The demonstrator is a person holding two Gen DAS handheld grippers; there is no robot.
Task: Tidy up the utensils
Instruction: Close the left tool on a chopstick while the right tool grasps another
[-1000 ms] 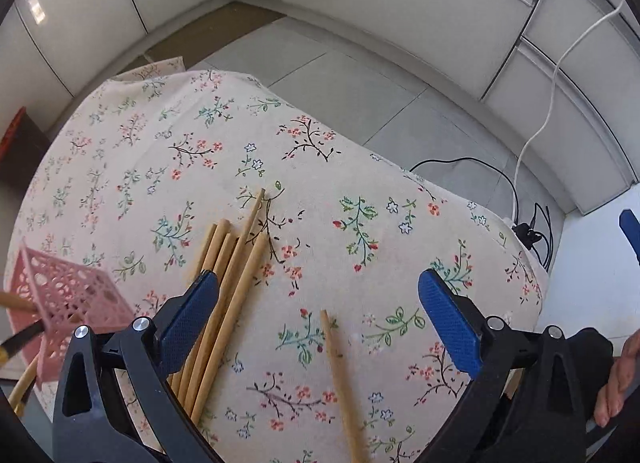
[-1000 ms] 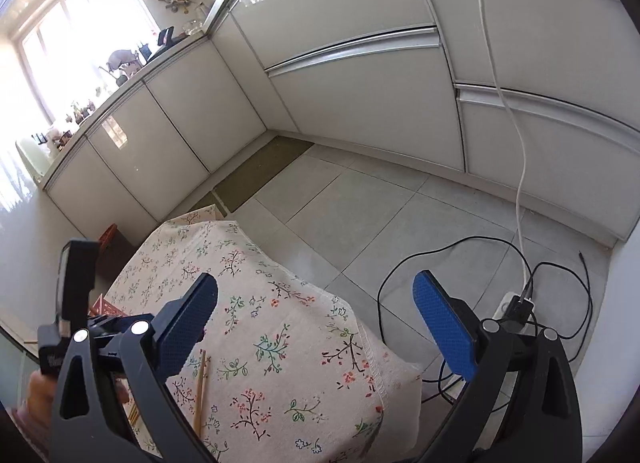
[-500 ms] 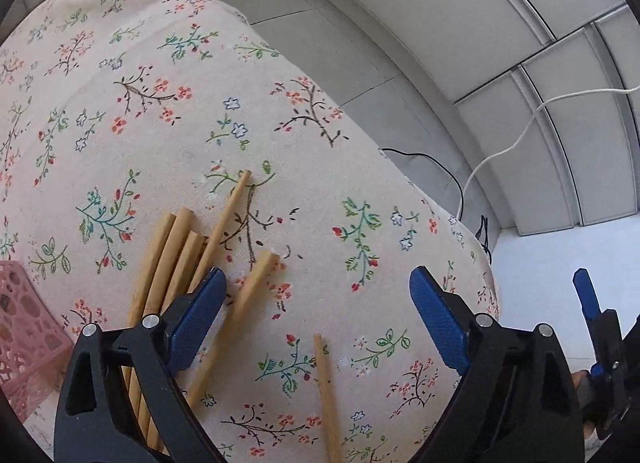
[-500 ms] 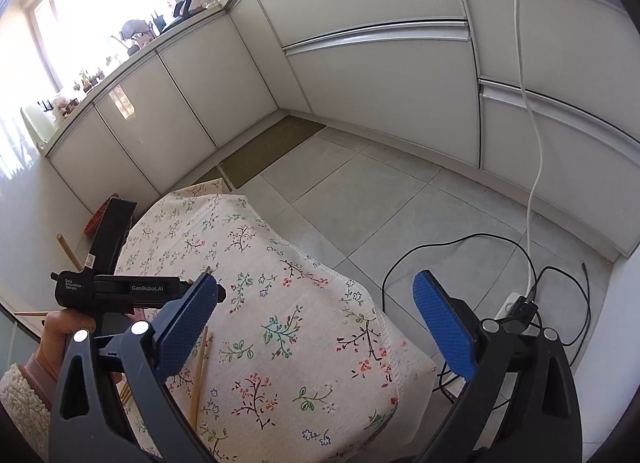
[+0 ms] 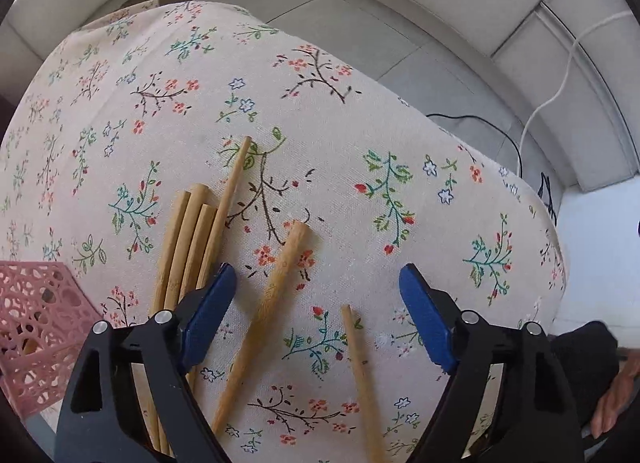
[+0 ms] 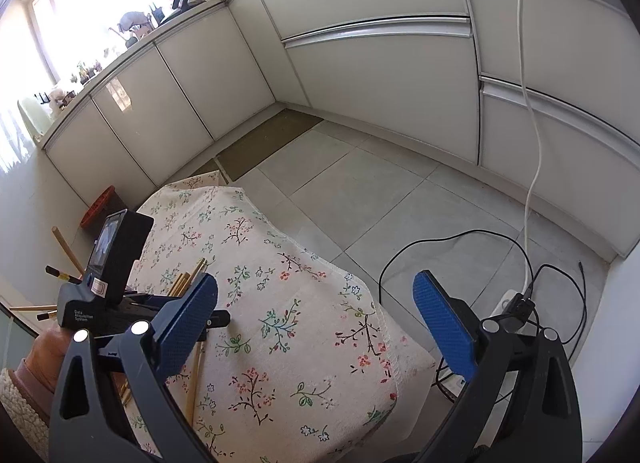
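The left gripper (image 5: 316, 303) points down over the floral tablecloth (image 5: 360, 111), its jaws just narrowing yet apart. A thick chopstick (image 5: 266, 311) lies loose between them, nearer the left pad, slanting from near-left up to far-right. A thinner stick (image 5: 360, 375) lies beside it. The right gripper (image 6: 316, 323) hangs wide, empty, off the table's edge.
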